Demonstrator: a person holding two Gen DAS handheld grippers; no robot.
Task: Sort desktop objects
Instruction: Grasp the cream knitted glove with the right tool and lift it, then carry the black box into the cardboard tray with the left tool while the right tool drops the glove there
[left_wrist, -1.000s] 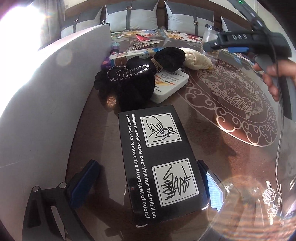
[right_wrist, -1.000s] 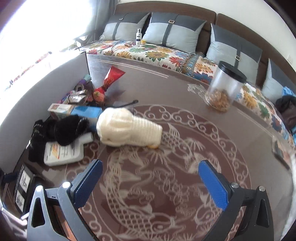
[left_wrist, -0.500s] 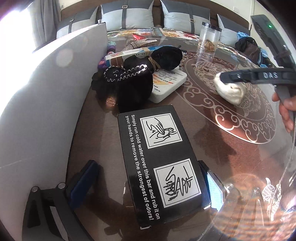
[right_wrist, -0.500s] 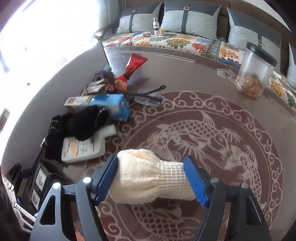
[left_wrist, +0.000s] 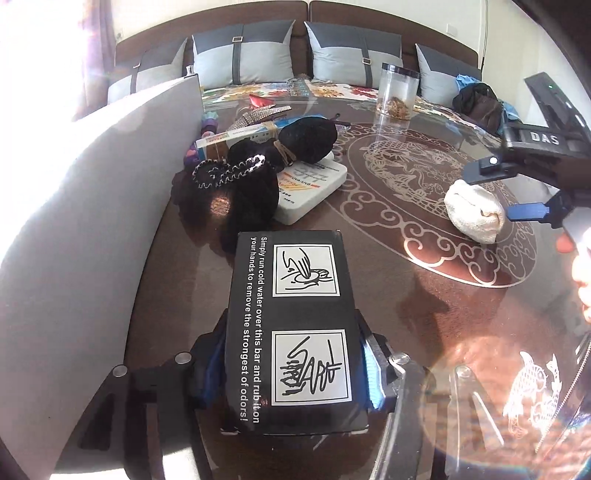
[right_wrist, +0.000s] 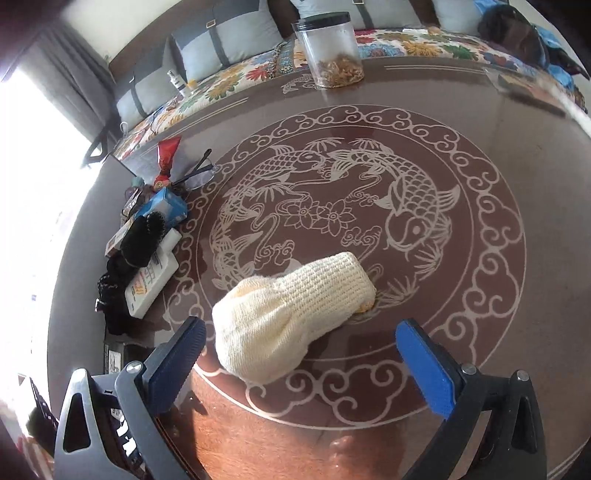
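Observation:
My left gripper (left_wrist: 291, 362) is shut on a black box (left_wrist: 291, 314) printed with white text and two drawings, near the table's front left. A cream knitted pouch (right_wrist: 291, 317) lies on the table's fish pattern, between the blue pads of my right gripper (right_wrist: 303, 350), which is open and not touching it. The pouch (left_wrist: 474, 212) and the right gripper (left_wrist: 506, 192) also show at the right of the left wrist view. A pile of black fabric items (left_wrist: 255, 173), a white box (left_wrist: 314, 184) and a blue carton (right_wrist: 162, 206) sits at the left.
A white panel (left_wrist: 92, 206) stands along the table's left side. A clear jar with a black lid (right_wrist: 332, 51) stands at the far edge. A red tube (right_wrist: 168, 155) and glasses (right_wrist: 199, 173) lie beyond the pile. A sofa with cushions is behind.
My left gripper closed on the black box. My right gripper carried the cream pouch toward the table's middle, set it down and opened.

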